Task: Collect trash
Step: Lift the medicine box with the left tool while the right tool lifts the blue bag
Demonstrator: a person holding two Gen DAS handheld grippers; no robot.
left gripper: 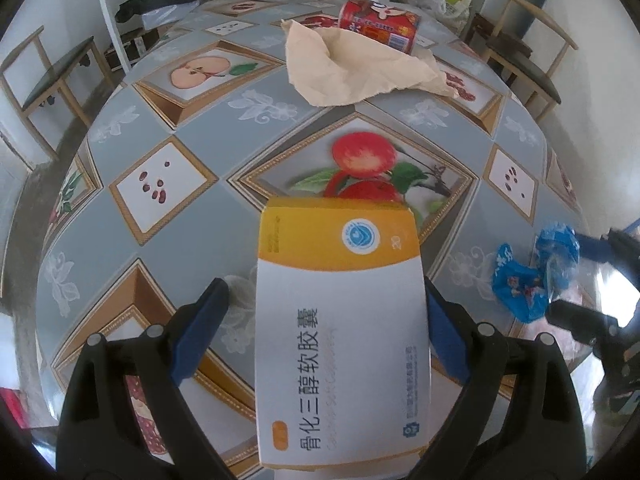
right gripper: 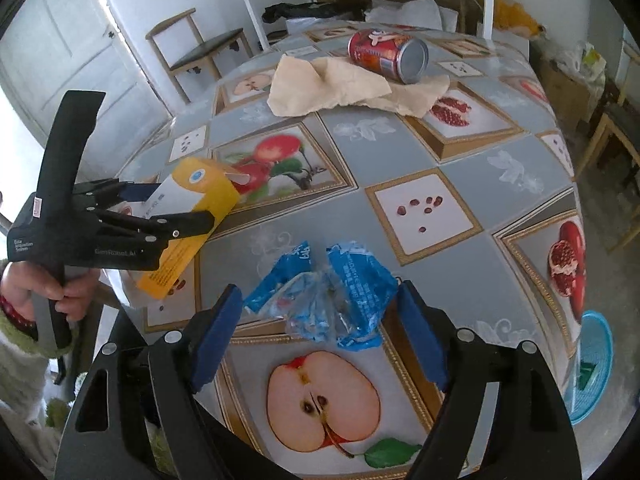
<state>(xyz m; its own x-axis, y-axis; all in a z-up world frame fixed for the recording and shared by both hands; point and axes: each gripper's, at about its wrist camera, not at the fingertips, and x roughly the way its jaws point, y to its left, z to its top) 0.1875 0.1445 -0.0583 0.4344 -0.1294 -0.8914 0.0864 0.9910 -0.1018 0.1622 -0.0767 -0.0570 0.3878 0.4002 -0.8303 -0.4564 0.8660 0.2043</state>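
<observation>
My left gripper has its jaws spread wide around the medicine box, its left pad clear of the card, so the box could tip off the near-left worktop edge. My right gripper's jaws stand wide and loose around the blue wrapper; closing carelessly may pinch only crinkled film. Far off, the paper and can wait.
</observation>
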